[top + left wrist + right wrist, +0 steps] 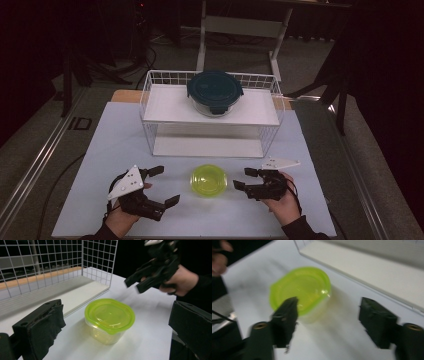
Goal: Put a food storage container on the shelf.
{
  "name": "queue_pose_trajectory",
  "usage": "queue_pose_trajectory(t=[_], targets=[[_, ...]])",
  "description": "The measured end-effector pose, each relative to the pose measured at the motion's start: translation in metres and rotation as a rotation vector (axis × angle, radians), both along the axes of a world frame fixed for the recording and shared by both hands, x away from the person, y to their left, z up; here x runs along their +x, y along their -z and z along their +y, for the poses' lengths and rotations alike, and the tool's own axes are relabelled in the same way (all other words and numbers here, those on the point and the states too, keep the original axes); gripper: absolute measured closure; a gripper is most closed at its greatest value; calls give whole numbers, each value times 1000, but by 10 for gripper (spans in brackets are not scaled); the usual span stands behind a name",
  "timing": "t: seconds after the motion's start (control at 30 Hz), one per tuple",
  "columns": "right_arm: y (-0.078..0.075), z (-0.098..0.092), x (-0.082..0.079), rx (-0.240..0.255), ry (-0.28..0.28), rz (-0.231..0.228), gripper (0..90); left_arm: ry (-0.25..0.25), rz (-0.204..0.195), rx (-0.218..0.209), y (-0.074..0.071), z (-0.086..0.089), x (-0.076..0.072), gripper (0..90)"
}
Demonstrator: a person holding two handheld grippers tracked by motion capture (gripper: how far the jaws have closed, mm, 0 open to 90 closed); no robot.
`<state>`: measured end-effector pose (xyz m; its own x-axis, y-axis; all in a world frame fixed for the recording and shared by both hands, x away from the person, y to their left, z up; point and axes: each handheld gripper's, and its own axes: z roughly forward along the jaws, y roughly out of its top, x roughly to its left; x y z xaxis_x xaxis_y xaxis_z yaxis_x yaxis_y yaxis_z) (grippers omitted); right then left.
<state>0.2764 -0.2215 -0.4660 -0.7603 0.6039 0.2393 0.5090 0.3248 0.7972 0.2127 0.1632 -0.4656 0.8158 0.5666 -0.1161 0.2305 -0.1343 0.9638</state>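
Only "ID" marking (80,123) legible, beside table (125,145).

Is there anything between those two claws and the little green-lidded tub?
Nothing visible. The tub stands alone on the table, with bare surface between it and the left gripper and the right gripper, both open.

Dim room; grey floor (35,150); white table frame (240,25) behind.
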Motion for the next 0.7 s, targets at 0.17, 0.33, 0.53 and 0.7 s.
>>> queue_pose_trajectory(t=[0.17, 0.33, 0.53, 0.7], targets=[[-16, -5, -6, 63, 8, -18, 202, 14, 35, 24, -10, -6, 6, 0], [-27, -5, -9, 71, 14, -49, 164, 53, 158, 41, -17, -15, 16, 0], [-32, 1, -12, 53, 19, -103, 176, 73, 269, 24, -17, -22, 31, 0], [-27, 10, -11, 32, 27, -98, 141, 56, 311, 45, -9, -30, 40, 0]])
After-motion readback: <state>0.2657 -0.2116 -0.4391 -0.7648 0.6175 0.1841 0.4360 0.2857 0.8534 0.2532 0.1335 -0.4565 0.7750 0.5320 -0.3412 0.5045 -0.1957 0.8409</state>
